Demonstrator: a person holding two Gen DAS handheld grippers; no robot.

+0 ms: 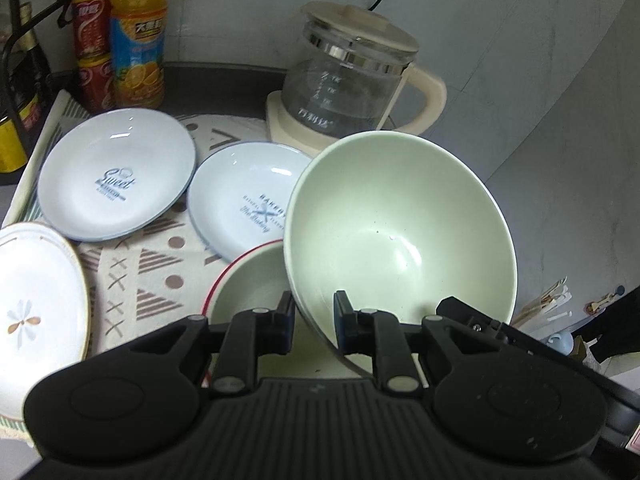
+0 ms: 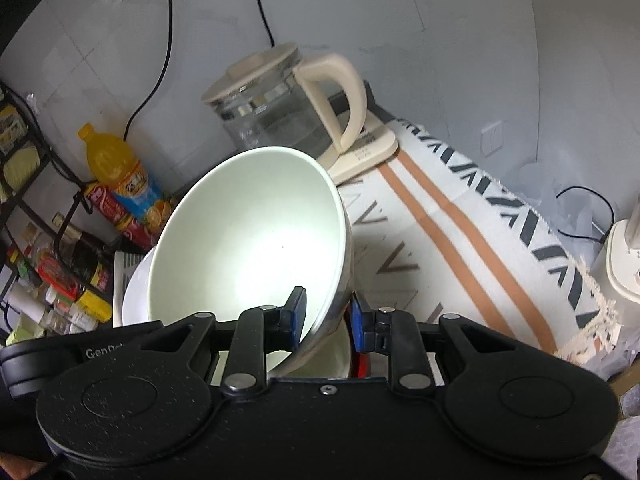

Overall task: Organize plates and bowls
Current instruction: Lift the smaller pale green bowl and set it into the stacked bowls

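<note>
- The left gripper (image 1: 314, 310) and the right gripper (image 2: 326, 314) are both straddling the rim of the pale green bowl (image 1: 400, 232), one finger inside and one outside. The jaws look closed on the wall from opposite sides, though pad contact is hard to confirm.
- The bowl is tilting steeply, lifted off the patterned cloth (image 1: 160, 264) and hanging just above the red-rimmed bowl (image 1: 248, 280). Judging by that, it is probably being nested into the smaller bowl to stack like with like.
- Two hands on one rim seems to be steadying a wide, smooth bowl that could pivot in a single pinch.
- The left wrist view is showing what the right is missing: two blue-rimmed plates (image 1: 116, 172), overlapping at their edges, and a flower-print plate (image 1: 36, 296), all waiting on the cloth.
- The right wrist view is revealing the cloth's orange stripes (image 2: 460, 232), free space beside the glass kettle (image 2: 280, 112), and a spice rack (image 2: 48, 272).
</note>
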